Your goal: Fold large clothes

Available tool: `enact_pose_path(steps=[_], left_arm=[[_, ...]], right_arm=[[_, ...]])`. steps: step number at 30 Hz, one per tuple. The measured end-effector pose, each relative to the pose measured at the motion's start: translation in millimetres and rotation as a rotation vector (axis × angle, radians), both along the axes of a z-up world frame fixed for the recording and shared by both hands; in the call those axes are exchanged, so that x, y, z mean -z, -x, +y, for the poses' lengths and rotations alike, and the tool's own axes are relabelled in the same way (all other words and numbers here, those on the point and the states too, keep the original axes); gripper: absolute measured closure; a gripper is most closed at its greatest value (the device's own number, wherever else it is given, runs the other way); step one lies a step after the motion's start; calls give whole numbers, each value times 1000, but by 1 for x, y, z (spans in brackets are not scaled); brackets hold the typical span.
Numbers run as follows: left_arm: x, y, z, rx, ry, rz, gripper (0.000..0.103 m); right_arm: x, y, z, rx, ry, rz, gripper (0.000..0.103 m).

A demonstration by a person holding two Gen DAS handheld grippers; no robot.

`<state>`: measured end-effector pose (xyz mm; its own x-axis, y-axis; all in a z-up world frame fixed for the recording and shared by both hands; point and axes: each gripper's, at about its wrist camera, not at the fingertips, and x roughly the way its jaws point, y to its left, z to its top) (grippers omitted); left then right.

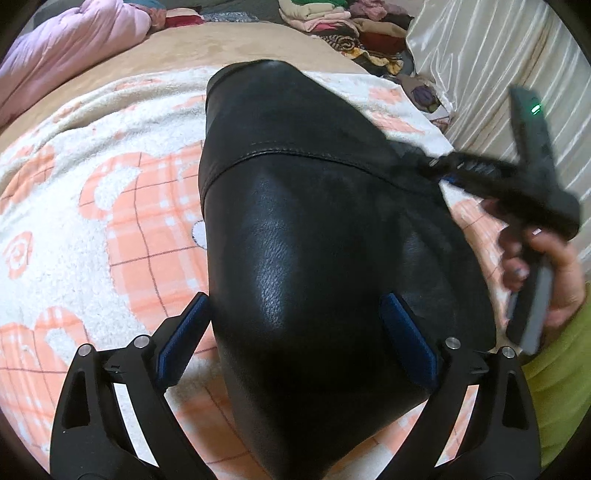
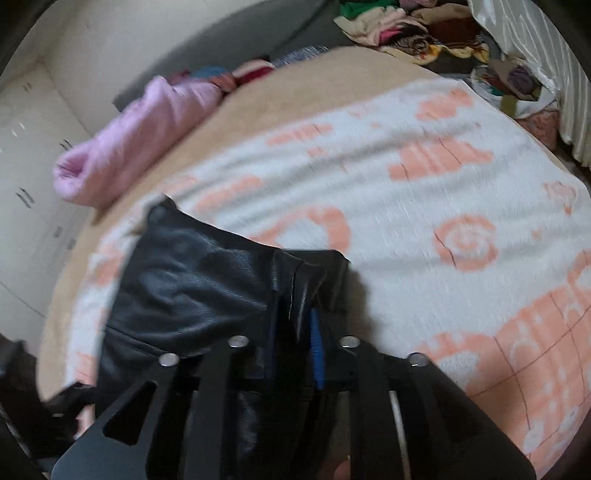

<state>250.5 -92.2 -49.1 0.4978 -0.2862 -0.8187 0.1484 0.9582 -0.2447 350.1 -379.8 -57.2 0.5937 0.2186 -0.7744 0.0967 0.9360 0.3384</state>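
Observation:
A black leather garment (image 1: 314,221) lies lengthwise on a white and peach blanket (image 1: 92,184). In the left wrist view my left gripper (image 1: 295,317) stands wide open low over its near end, one blue pad on each side of the leather. My right gripper (image 1: 439,164), blurred and held by a hand (image 1: 554,273), meets the garment's right edge. In the right wrist view the right gripper (image 2: 295,332) has its jaws nearly together, and a raised fold of the black leather garment (image 2: 192,288) is pinched between the blue pads.
A rolled pink quilt (image 2: 140,136) lies at the bed's far left. A pile of mixed clothes (image 1: 332,22) sits at the far end, beside a shiny white curtain (image 1: 498,55). White cabinets (image 2: 29,147) stand left of the bed. A yellow-green sleeve (image 1: 561,369) is at the right.

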Motion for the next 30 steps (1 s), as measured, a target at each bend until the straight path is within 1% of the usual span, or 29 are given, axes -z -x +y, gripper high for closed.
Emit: enact_pose_path(steps=[3,4,6,7,8,10,11,13,15,19,26,30], left_arm=[[-2,1,1,3,-3,3,15],[-3,2,0,8,-16,0,15],[-7,3,-3,12,-39,-8,15],[-10,3,-6,13,-48,-11,14],[-12,3,-7,16,-57,-14,13],[-15,5,-7,20,-68,-15,13],[-17,5,-7,20,-68,-13,13],[-19,7,-7,19,-78,-17,13],[-23,7,-8,18,-80,-17,9],[-31,10,-6,14,-80,-30,10],[-41,19,-4,0,-81,-45,10],[-47,26,-2,-7,-75,-57,10]], right_arm=[[12,-1,1,21,12,8,78],[11,0,2,33,20,8,77],[6,4,3,61,23,-2,70],[3,7,4,82,31,-3,55],[1,7,3,89,36,-7,50],[-3,8,3,83,41,-11,48],[-4,9,2,88,42,-4,44],[-5,11,1,90,35,1,41],[-9,15,2,86,43,-1,37],[-21,27,4,70,53,-21,22],[-35,45,10,56,62,-42,17],[-50,60,12,55,56,-76,14]])
